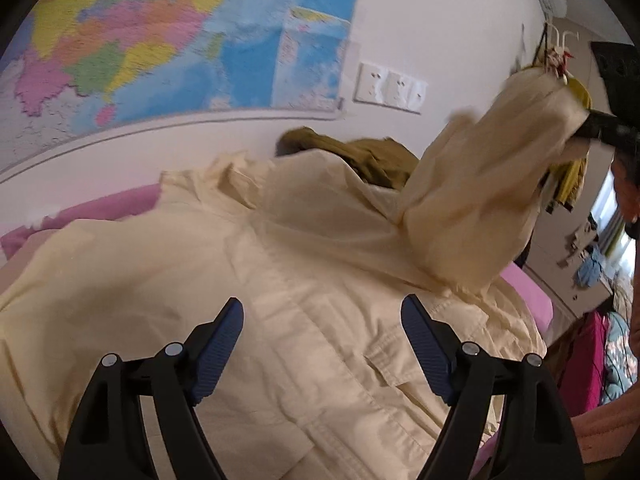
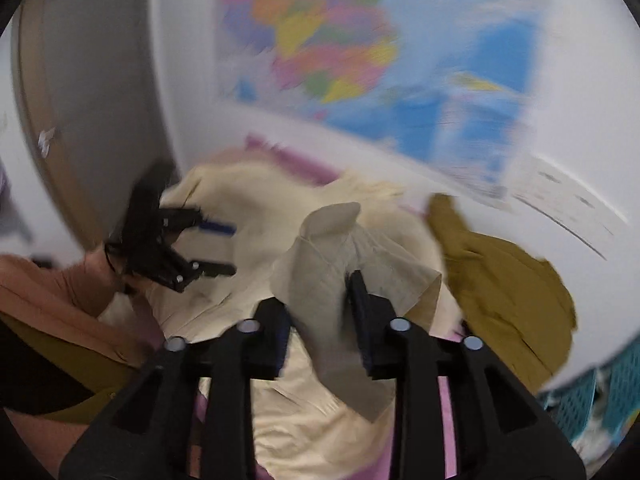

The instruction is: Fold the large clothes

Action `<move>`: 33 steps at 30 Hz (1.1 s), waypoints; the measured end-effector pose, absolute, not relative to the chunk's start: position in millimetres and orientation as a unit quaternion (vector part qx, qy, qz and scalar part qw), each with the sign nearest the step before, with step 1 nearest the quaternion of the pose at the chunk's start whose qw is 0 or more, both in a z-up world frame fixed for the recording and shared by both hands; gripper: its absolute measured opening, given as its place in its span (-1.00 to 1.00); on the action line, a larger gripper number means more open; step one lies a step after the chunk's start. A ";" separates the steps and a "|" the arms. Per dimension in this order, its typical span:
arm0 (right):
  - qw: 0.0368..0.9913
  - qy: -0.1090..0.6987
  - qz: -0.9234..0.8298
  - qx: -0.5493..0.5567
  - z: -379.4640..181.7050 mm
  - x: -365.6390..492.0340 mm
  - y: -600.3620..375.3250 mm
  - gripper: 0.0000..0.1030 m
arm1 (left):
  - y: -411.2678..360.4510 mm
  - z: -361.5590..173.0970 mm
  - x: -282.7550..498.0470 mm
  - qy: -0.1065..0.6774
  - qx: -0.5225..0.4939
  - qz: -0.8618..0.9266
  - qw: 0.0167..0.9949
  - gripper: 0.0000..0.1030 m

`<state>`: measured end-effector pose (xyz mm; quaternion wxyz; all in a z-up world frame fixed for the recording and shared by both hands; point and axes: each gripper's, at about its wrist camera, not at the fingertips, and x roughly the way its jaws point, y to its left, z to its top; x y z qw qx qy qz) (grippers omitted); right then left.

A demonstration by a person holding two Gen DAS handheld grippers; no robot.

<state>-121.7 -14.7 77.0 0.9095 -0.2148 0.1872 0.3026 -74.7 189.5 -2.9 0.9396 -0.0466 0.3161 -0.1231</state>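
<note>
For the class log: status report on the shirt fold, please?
Left gripper open, empty. Right gripper clamps cream shirt sleeve, lifted. Olive garment lies behind.

Both grippers are chunky black plastic, the left gripper [image 1: 322,312] with ribbed blue pads and shiny silver pivot screws, same screws on the right gripper [image 2: 320,322], person's wearing an olive top.

my left wrist camera looks down over its claw [image 1: 322,344], close above the cream shirt [image 1: 280,280]; my right, blurred, faces it. both share shirt, bed [image 1: 100,204] and wall map [image 1: 160,40].
</note>
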 end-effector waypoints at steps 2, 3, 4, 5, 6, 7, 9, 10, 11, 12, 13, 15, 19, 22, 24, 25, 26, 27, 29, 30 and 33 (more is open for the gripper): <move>0.894 0.214 0.315 -0.235 69.0 -102.7 15.6 -0.15 | 200.0 -0.1 -79.8 0.310 -0.056 -0.112 0.943 0.52; 0.889 0.228 0.315 -0.243 63.5 -90.5 29.3 0.14 | 205.9 0.3 -83.1 0.308 -0.062 -0.105 0.943 0.52; 0.886 0.238 0.312 -0.247 59.9 -82.1 36.0 0.28 | 210.1 -0.2 -85.9 0.308 -0.067 -0.101 0.944 0.52; 0.884 0.246 0.304 -0.258 55.7 -74.8 43.9 0.33 | 215.5 -1.6 -89.2 0.310 -0.073 -0.096 0.943 0.52; 0.883 0.246 0.303 -0.261 54.8 -72.9 43.9 0.33 | 218.0 -2.9 -91.9 0.312 -0.073 -0.091 0.943 0.52; 0.882 0.248 0.308 -0.255 56.2 -71.8 44.7 0.33 | 220.4 -4.5 -94.5 0.313 -0.072 -0.088 0.943 0.52; 0.886 0.241 0.312 -0.243 59.5 -72.3 39.2 0.33 | 222.7 -8.5 -98.1 0.317 -0.072 -0.089 0.942 0.54; 0.890 0.234 0.318 -0.230 61.7 -72.8 31.7 0.35 | 223.0 -10.4 -98.2 0.319 -0.073 -0.093 0.940 0.55; 0.893 0.231 0.319 -0.218 63.1 -70.3 24.0 0.44 | 222.2 -13.4 -97.0 0.323 -0.071 -0.098 0.939 0.60; 0.902 0.226 0.310 -0.198 62.2 -66.6 12.4 0.48 | 220.8 -15.9 -95.1 0.327 -0.068 -0.098 0.938 0.63; 0.906 0.225 0.306 -0.186 62.5 -64.7 6.0 0.48 | 219.8 -18.6 -93.1 0.330 -0.065 -0.096 0.937 0.64; 0.917 0.232 0.292 -0.143 52.0 -49.6 -19.3 0.52 | 215.2 -26.9 -81.8 0.353 -0.053 -0.093 0.930 0.68; 0.931 0.264 0.247 -0.054 13.9 0.9 -73.1 0.53 | 212.2 -48.3 -64.9 0.402 -0.019 -0.072 0.913 0.68; 0.926 0.295 0.232 0.041 -19.7 45.0 -115.6 0.53 | 224.4 -62.5 -56.2 0.430 -0.043 -0.085 0.898 0.67; 0.919 0.313 0.221 0.088 -41.2 72.7 -136.7 0.56 | 232.7 -70.4 -48.9 0.444 -0.062 -0.089 0.889 0.34; 0.913 0.318 0.226 0.117 -51.8 85.2 -146.2 0.56 | 234.7 -72.3 -46.3 0.447 -0.065 -0.085 0.888 0.16; 0.905 0.324 0.236 0.142 -60.2 94.4 -152.1 0.56 | 236.6 -74.3 -43.0 0.451 -0.068 -0.080 0.886 -0.16; 0.894 0.327 0.247 0.181 -70.8 106.6 -159.8 0.56 | 238.0 -75.1 -39.4 0.452 -0.065 -0.073 0.887 -0.35; 0.880 0.330 0.271 0.207 -81.7 118.2 -161.1 0.39 | 240.4 -72.4 -36.2 0.443 -0.056 -0.058 0.893 -0.58; 0.869 0.331 0.294 0.219 -85.8 122.1 -159.4 0.06 | 241.3 -69.5 -34.9 0.438 -0.054 -0.054 0.896 -0.66; 0.863 0.314 0.334 0.211 -79.8 121.3 -152.3 -0.85 | 246.0 -57.3 -30.9 0.418 -0.047 -0.039 0.907 -0.81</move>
